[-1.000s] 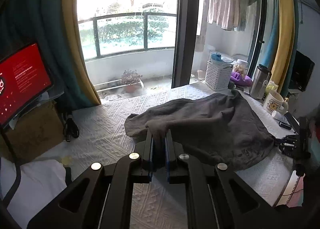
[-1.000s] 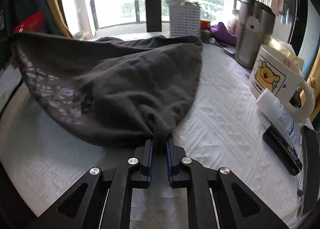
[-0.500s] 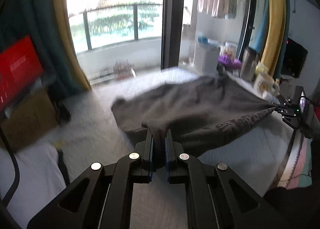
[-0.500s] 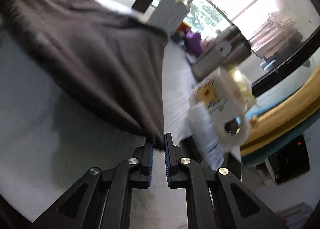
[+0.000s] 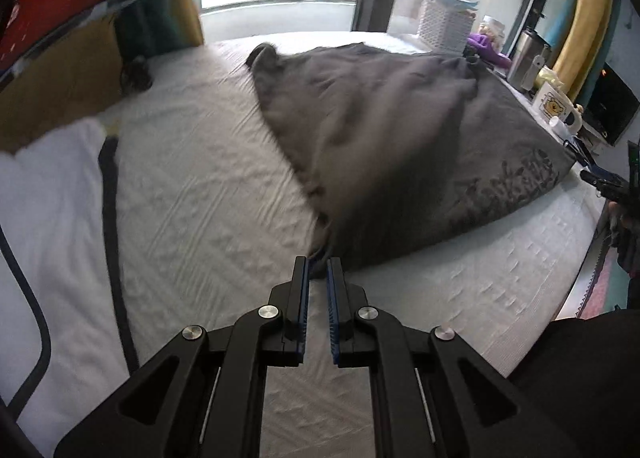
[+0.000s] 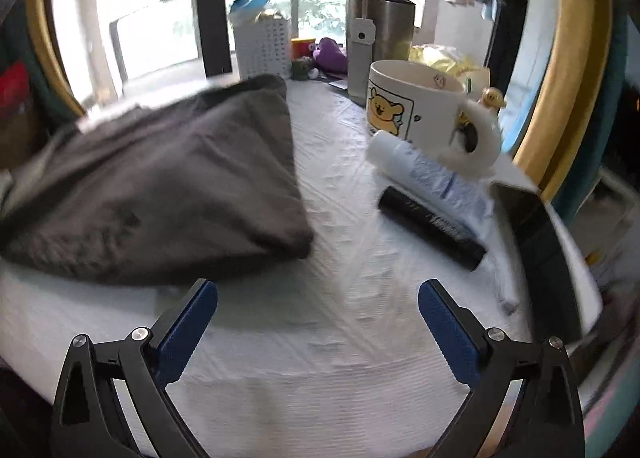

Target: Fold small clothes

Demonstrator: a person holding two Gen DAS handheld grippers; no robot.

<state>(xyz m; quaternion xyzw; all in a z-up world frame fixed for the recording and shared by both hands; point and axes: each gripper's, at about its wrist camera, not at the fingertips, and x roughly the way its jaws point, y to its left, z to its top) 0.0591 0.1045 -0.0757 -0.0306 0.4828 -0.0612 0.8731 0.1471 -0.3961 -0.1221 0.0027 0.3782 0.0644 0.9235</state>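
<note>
In the left wrist view the middle of the grey garment (image 5: 384, 130) is smeared by motion, so its folds cannot be read. Whether fabric sits between the left tool (image 5: 318, 264) pads is hard to tell at the tips. The red screen (image 5: 52, 6) is cut by the frame edge. In the right wrist view the garment's far edge is blurred, and print on the black tube (image 6: 432, 226) is illegible.

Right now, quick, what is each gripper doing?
Left gripper: closed on a corner of the grey garment.
Right gripper: fingers have just been opening, now wide apart, nothing between them.
</note>
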